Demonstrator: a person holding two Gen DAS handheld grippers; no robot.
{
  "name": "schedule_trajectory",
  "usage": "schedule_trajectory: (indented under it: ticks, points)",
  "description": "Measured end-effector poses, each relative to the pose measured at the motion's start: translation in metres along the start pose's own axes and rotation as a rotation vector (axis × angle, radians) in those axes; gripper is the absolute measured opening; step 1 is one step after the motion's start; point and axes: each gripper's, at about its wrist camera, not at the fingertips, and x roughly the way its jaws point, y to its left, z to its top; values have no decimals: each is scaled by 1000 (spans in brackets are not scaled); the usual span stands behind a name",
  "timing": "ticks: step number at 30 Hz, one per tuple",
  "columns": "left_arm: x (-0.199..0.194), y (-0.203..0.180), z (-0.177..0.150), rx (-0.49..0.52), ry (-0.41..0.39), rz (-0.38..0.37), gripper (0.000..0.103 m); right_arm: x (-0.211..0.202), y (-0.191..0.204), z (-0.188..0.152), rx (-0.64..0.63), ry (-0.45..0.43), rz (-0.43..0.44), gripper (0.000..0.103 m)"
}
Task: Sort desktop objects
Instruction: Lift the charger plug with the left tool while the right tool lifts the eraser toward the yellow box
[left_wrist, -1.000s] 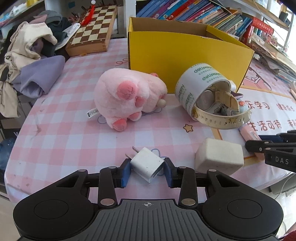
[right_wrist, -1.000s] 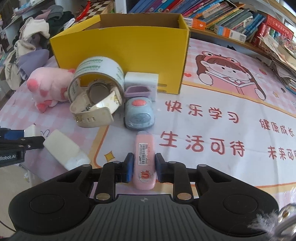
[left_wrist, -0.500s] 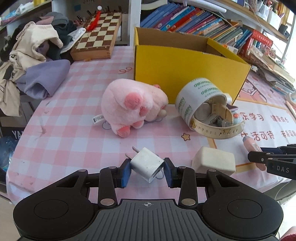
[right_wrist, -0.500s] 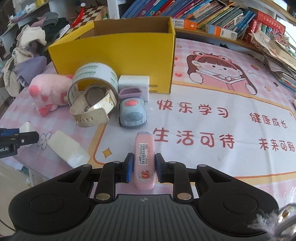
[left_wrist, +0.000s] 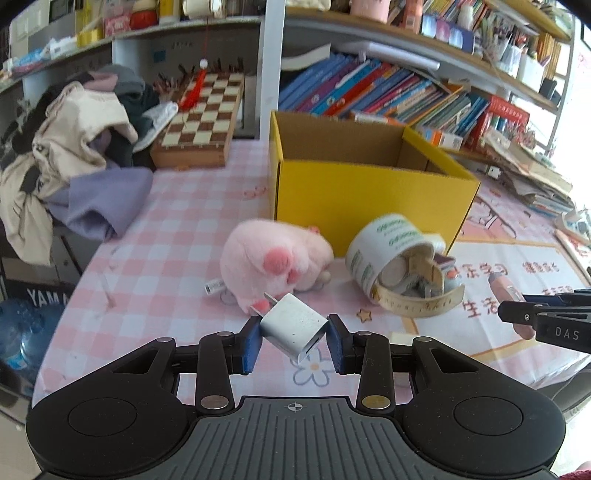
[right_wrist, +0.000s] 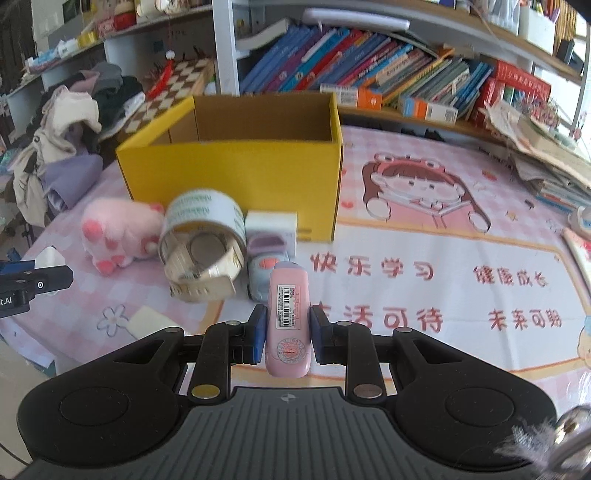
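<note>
Right, both hands loaded. My left gripper (left_wrist: 294, 339) is clamped part-way closed on the white plug adapter (left_wrist: 293, 326), held tilted, prongs pointing up-left, clear of the pink checked tablecloth (left_wrist: 177, 236). My right gripper (right_wrist: 287, 334) is squeezed tight on the pink correction-tape case (right_wrist: 288, 317), barcode label facing up, also off the table.

Just past the jaws, left on the table: a cream eraser block (right_wrist: 147, 321) near the edge, the pink plush toy (left_wrist: 275, 260), the tape roll (right_wrist: 203, 218) on its side with a watch and strap (right_wrist: 201, 273) tucked in its mouth, a small blue toy car (right_wrist: 264, 271) and a white charger block (right_wrist: 271, 223) touching the box front.

Behind those, the yellow cardboard box (right_wrist: 236, 173) stands open; what I can see of the inside looks bare, though its floor is mostly hidden.

My read: early stage. 2 items picked, 0 visibly dropped in, at least 6 more to go. Further back: chessboard (left_wrist: 201, 114), clothes pile (left_wrist: 74, 122), bookshelves (left_wrist: 388, 92).
</note>
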Motion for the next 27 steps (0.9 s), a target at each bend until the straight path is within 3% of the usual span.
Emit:
schedule_trajectory:
  ticks: [13, 27]
  points:
    - [-18, 5, 30, 28, -129, -36, 36, -20, 8, 35, -25, -117, -8, 23]
    - [-2, -10, 71, 51, -210, -87, 36, -15, 3, 79, -70, -200, 12, 23]
